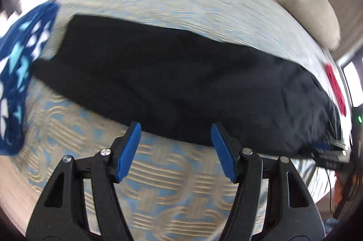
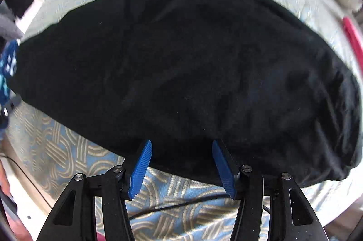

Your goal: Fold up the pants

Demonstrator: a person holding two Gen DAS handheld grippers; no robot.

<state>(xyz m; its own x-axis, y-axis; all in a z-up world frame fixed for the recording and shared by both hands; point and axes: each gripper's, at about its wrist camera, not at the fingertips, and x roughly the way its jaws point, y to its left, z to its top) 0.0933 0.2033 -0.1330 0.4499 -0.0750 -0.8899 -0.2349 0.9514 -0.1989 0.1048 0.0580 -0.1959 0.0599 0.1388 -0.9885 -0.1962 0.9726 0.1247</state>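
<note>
Black pants (image 1: pixel 170 82) lie stretched out in a long strip across a patterned bedspread (image 1: pixel 158 184). In the left wrist view my left gripper (image 1: pixel 175 127) hovers over the near edge of the pants, jaws open, nothing between the blue pads (image 1: pixel 129 150). The right wrist view is filled by the wider end of the pants (image 2: pixel 181 71), flat on the bedspread (image 2: pixel 68 150). My right gripper (image 2: pixel 181 143) is open above their near edge, with only cloth below the gap. Both views are motion-blurred.
A blue blanket with white stars (image 1: pixel 18 73) lies at the left end of the pants. A beige pillow (image 1: pixel 310 7) sits at the far right, a red item (image 1: pixel 335 86) beside the pants' right end. A black cable (image 2: pixel 181 202) crosses the bedspread under my right gripper.
</note>
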